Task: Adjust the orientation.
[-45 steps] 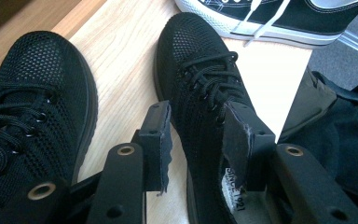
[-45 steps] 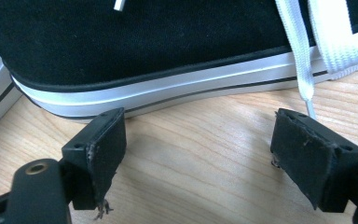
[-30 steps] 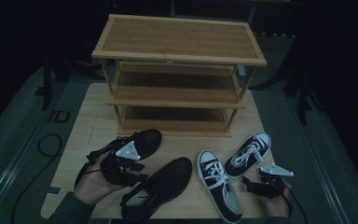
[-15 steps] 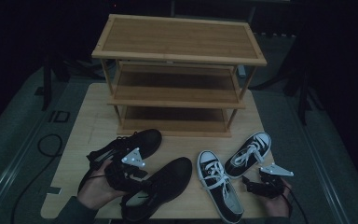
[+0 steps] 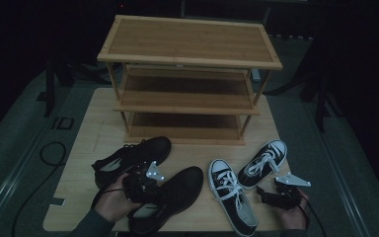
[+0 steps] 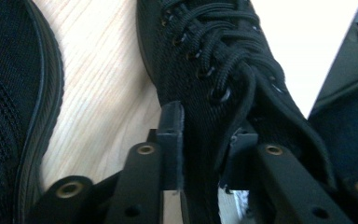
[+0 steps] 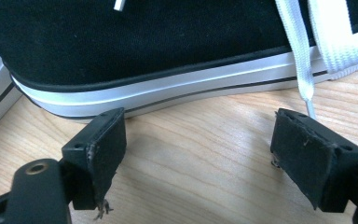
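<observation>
Behind the shoes, mid-frame, stands a wooden rack (image 5: 190, 74). Left gripper (image 6: 200, 149) has just been closing, pinching the black shoe's (image 6: 223, 60) collar; its twin (image 5: 128, 159) crowds upper left. Right gripper (image 7: 198, 158) gapes empty beside a black-and-white sneaker (image 7: 144, 51).

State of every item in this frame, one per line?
Left gripper: jaws just closing on the side wall of the black mesh shoe.
Right gripper: open, nothing between jaws.
Black-and-white sneakers: upright on table.
Wooden rack: shelves bare.

The all-black mesh lace-up shoe (image 6: 223, 70) has black laces and brass-toned eyelets. The black canvas sneaker with a white rubber sole (image 7: 135, 51) carries a thin black stripe and white laces. The pale wooden desk (image 7: 205, 154) shows fine grain.
</observation>
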Action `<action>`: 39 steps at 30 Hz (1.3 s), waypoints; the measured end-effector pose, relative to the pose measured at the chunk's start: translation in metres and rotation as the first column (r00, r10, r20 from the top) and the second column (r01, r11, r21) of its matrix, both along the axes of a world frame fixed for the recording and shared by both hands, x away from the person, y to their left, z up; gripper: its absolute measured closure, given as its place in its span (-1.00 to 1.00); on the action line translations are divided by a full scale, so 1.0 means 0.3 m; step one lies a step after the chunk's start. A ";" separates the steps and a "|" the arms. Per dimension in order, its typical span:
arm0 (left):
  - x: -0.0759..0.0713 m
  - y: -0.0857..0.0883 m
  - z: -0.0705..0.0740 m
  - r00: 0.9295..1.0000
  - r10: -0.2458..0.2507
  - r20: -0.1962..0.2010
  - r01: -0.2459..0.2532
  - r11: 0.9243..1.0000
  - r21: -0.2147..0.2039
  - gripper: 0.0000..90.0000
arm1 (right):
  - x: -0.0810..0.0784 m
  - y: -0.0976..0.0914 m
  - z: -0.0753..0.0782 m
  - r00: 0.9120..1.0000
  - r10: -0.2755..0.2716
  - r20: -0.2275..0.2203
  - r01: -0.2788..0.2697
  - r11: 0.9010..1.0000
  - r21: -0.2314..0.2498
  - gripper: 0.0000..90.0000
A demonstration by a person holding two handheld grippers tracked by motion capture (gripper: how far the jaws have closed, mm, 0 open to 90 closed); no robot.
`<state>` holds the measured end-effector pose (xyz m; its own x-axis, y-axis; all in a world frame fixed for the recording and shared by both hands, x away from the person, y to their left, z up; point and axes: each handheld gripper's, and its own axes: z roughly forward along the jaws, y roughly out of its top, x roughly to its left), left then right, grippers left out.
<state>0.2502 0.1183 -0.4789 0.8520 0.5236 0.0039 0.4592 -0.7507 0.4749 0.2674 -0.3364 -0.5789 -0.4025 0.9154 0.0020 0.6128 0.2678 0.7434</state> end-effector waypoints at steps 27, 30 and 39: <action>0.071 0.173 0.011 0.971 0.213 0.107 -0.214 0.977 -0.001 0.94 | 0.000 0.000 0.000 1.000 0.000 0.000 0.000 1.000 0.000 -0.60; 0.072 0.180 0.009 0.972 0.211 0.105 -0.212 0.977 -0.002 0.94 | 0.000 0.000 0.000 1.000 0.000 0.000 0.000 1.000 0.000 -0.60; 0.080 0.213 0.021 0.974 0.197 0.116 -0.202 0.979 0.035 0.92 | 0.000 0.000 0.000 1.000 0.000 0.000 0.000 1.000 0.000 -0.60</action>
<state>0.2741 0.1821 -0.4725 0.7231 0.6799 0.1215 0.5480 -0.6719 0.4982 0.2674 -0.3364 -0.5789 -0.4024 0.9155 0.0024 0.6129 0.2674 0.7436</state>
